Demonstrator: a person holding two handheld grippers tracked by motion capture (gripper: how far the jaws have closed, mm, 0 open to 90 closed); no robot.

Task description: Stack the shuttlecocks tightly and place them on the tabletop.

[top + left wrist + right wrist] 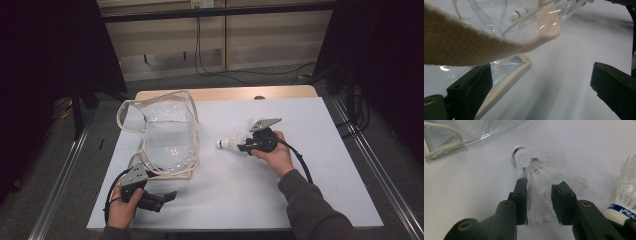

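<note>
Two nested white feather shuttlecocks (537, 173) with blue bands lie on the white table sheet, corks pointing away from me. My right gripper (539, 203) straddles their skirt; its pads stand slightly apart at the feathers' sides, open. In the high view these shuttlecocks (227, 144) lie just left of the right gripper (241, 145). Another shuttlecock (624, 202) stands beside the right jaw. A clear plastic bag (167, 135) with beige trim lies at the left. My left gripper (167, 197) rests near its front corner, open wide and holding nothing. The beige strap (461, 47) hangs above the left gripper's (541, 82) left jaw.
The white sheet (300, 190) covers the table, with a wooden strip (225, 93) at the far edge. Metal rails run along both sides on the floor. Cables trail over the floor behind the table, and dark curtains stand left and right.
</note>
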